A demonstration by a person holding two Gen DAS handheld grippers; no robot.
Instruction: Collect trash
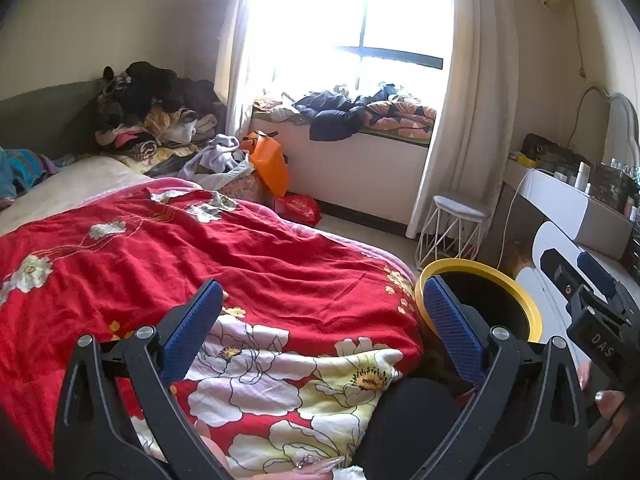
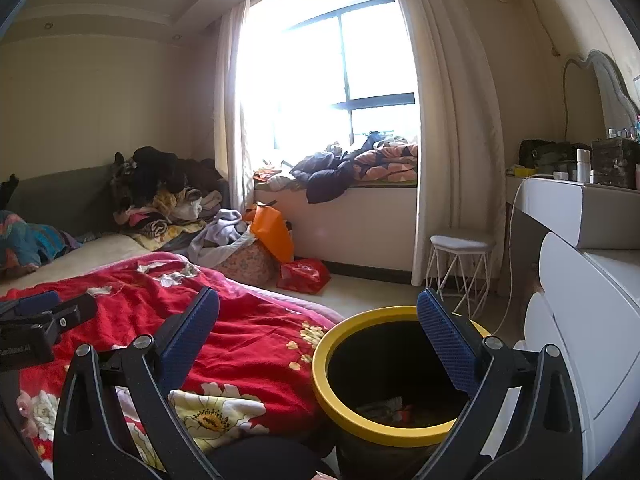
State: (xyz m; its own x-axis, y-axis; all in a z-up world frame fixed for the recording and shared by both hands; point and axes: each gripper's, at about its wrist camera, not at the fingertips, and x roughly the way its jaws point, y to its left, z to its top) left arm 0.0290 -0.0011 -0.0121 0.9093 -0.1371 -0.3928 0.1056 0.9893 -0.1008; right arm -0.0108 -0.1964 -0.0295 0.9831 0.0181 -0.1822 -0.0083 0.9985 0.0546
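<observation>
A black bin with a yellow rim stands on the floor beside the bed, and a few scraps of trash lie at its bottom. My right gripper is open and empty above the bin's near left rim. My left gripper is open and empty over the red floral blanket. In the left wrist view the bin sits to the right, partly behind my right finger. The right gripper's body shows at the far right edge, held by a hand.
A white dresser stands right of the bin, with a white stool beyond it. Orange and red bags lie on the floor near the window seat. Clothes are piled at the bed's far end. A dark-clad knee is below.
</observation>
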